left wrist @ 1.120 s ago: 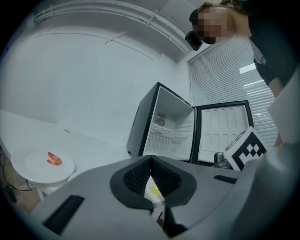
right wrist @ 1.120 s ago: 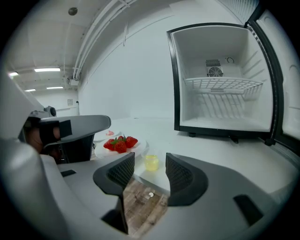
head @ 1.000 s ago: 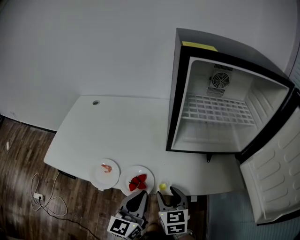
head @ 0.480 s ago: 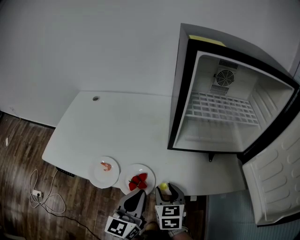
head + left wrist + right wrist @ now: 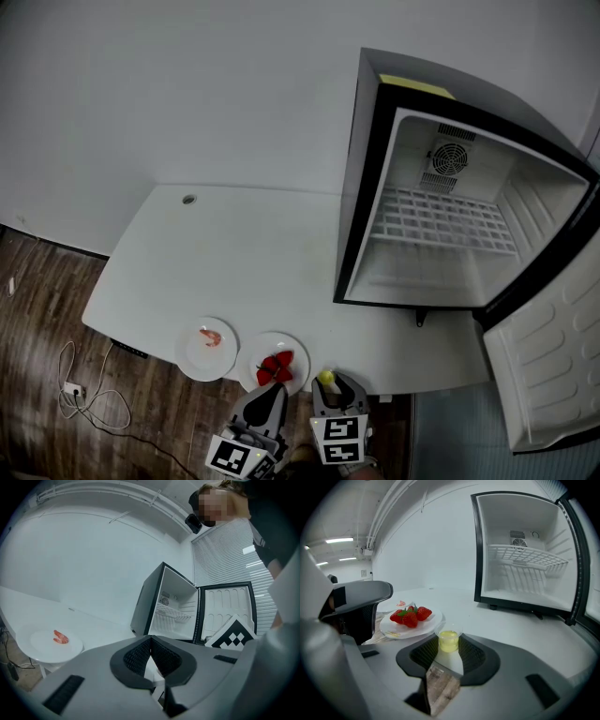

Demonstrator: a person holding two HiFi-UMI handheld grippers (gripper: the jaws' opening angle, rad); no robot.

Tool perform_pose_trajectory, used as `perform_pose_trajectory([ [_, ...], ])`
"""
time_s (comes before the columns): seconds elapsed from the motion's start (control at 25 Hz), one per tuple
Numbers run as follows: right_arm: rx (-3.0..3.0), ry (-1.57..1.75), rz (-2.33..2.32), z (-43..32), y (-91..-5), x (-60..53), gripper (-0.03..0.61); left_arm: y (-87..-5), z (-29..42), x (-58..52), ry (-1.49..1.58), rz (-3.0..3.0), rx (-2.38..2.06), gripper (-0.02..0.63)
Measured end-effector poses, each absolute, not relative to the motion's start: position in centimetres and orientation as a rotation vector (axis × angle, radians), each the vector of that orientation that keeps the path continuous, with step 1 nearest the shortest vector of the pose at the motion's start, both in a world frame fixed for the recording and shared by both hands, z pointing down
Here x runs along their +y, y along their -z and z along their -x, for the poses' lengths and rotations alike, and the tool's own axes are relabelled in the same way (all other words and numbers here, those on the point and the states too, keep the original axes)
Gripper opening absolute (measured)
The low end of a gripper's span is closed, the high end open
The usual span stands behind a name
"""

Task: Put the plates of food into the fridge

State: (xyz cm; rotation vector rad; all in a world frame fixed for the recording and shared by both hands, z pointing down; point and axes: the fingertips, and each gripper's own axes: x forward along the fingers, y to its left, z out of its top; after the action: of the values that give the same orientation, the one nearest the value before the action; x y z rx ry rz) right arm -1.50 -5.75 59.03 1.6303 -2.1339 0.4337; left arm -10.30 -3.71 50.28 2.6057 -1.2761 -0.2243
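Two white plates sit at the table's near edge: one with a shrimp (image 5: 208, 347) (image 5: 49, 641), one with strawberries (image 5: 274, 364) (image 5: 411, 620). Right of them stands a small clear cup of yellow liquid (image 5: 325, 378) (image 5: 449, 639). My right gripper (image 5: 336, 386) (image 5: 449, 649) has just been closing on this cup, and its pads touch both of its sides. My left gripper (image 5: 270, 394) (image 5: 151, 639) is shut, tips together, at the strawberry plate's near rim. I cannot tell if it pinches that rim. The fridge (image 5: 450, 225) (image 5: 525, 555) stands open and bare inside.
The fridge door (image 5: 553, 347) swings out to the right, past the white table (image 5: 244, 262). A wire shelf (image 5: 445, 220) crosses the fridge halfway up. A cable and plug (image 5: 84, 394) lie on the wooden floor at the left. A person stands behind the left gripper.
My right gripper's fingers stand closer together around the cup than before. The plates, the cup and my left gripper stay where they were.
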Motion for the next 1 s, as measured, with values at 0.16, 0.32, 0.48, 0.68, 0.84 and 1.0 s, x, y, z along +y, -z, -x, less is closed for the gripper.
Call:
perform_pose_trajectory([
  [0.16,-2.149,-0.413,-1.636,1.0,-58.7,-5.8,0.141,-49.9,9.7,-3.8,0.225,-2.623,-1.249,0.006],
  [0.32,-2.173,-0.388,-1.652,0.3,-57.8,-5.9,0.140,-49.1,9.1,-4.3,0.244,-2.640,-1.222,0.006],
  [0.48,-2.169,-0.364,-1.692,-0.7,-56.3,-6.2,0.140,-47.6,8.5,-5.2,0.259,-2.667,-1.200,0.006],
  [0.68,-2.161,-0.343,-1.760,-2.6,-53.7,-6.9,0.140,-45.2,7.3,-6.8,0.266,-2.706,-1.178,0.006],
  [0.84,-2.151,-0.324,-1.813,-4.3,-51.9,-7.6,0.140,-42.9,6.1,-8.3,0.275,-2.733,-1.181,0.006],
  [1.0,-2.145,-0.311,-1.844,-6.0,-50.8,-9.0,0.140,-41.2,4.7,-10.6,0.302,-2.761,-1.178,0.006],
])
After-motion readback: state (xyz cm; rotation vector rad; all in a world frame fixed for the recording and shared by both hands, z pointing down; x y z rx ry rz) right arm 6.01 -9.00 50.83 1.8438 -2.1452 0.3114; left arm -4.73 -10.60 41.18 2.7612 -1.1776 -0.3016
